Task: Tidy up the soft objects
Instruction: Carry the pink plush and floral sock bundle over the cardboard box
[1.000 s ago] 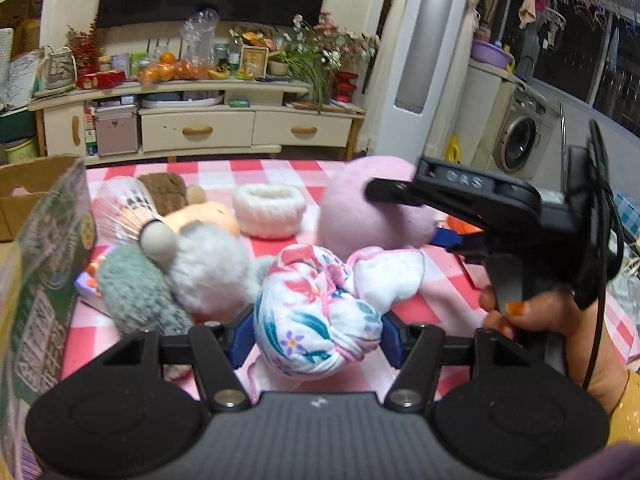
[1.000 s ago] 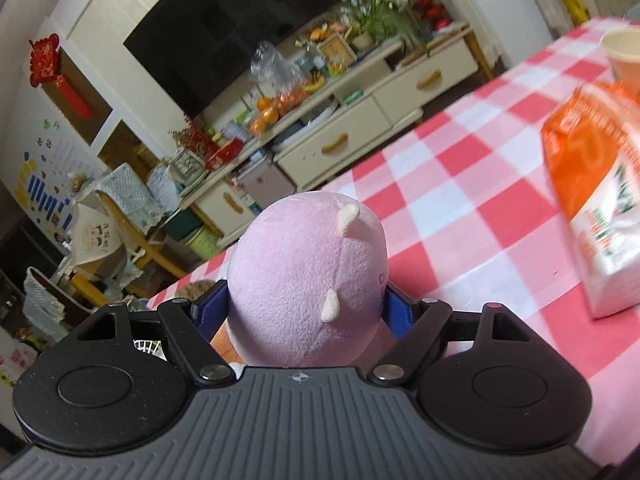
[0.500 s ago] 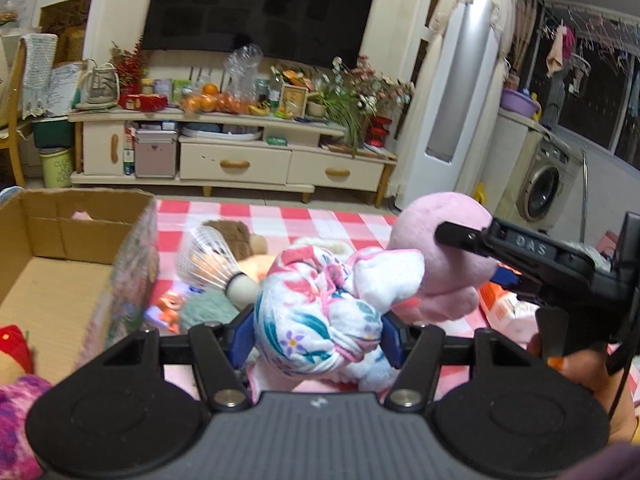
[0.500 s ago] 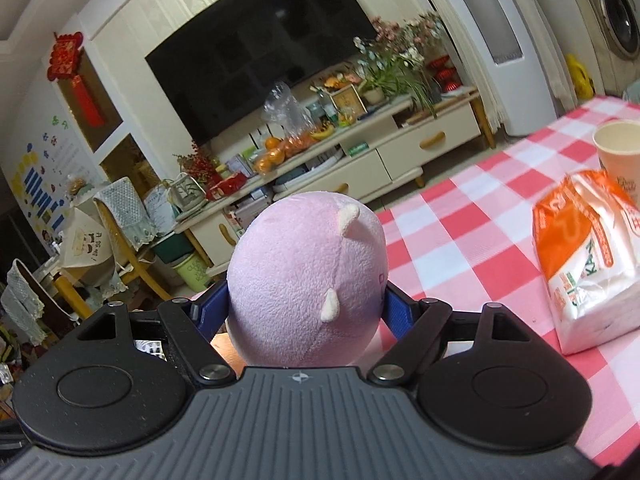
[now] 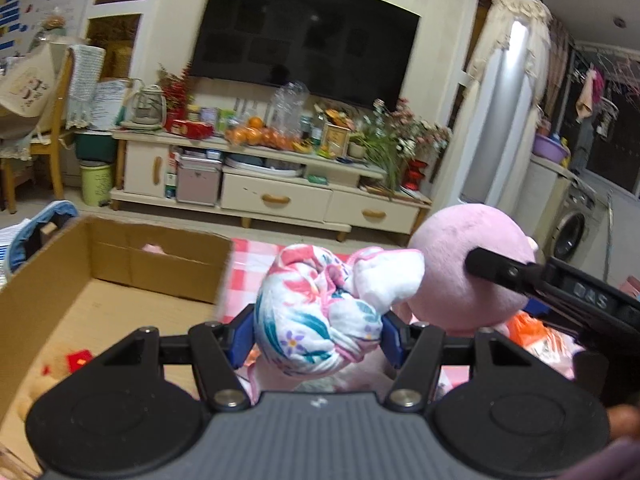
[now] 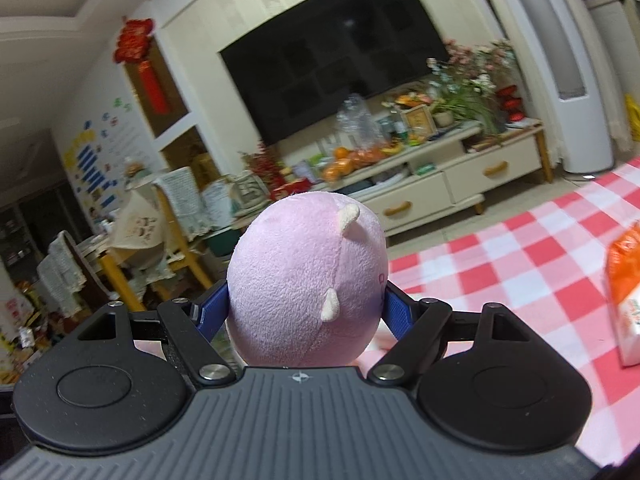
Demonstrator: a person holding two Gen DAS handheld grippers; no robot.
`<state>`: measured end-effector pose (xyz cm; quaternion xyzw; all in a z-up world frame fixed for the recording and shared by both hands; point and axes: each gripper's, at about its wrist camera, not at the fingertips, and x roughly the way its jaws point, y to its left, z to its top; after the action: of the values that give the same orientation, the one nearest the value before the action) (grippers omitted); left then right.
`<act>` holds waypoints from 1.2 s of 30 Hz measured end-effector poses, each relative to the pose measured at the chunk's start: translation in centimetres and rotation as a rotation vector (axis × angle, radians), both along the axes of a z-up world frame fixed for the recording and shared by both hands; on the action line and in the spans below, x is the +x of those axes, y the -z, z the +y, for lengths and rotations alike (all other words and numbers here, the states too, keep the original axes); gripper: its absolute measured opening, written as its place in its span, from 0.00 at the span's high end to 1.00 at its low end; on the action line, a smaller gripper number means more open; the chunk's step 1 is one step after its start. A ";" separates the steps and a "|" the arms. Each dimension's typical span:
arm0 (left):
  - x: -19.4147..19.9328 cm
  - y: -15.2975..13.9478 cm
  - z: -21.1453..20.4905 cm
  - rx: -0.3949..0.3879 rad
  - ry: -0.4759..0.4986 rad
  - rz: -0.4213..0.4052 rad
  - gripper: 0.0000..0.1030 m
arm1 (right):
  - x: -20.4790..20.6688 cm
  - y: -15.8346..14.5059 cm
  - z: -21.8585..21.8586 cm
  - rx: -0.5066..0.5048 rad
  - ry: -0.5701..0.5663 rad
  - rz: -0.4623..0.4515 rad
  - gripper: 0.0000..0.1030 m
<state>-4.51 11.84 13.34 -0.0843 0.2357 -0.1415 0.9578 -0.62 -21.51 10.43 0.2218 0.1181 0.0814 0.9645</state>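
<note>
The left gripper squeezes a soft, light cloth ball beside the open box. The right gripper hugs a squishy pink plush toy around its middle, above the table.

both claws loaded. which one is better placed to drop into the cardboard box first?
Probably left. The left claw grips the floral cloth bundle right beside the open cardboard box. The right claw, holding the pink plush, sits farther from it.
</note>
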 end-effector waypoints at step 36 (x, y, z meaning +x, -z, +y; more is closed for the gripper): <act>4.8 1.8 13.4 -0.081 -0.490 0.149 0.41 | 6.8 1.5 6.7 -0.149 -0.360 0.103 0.04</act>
<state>0.24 25.26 11.59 -0.1872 0.2722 0.0918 0.9394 6.15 -14.81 8.93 0.1290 0.2106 0.2320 0.9408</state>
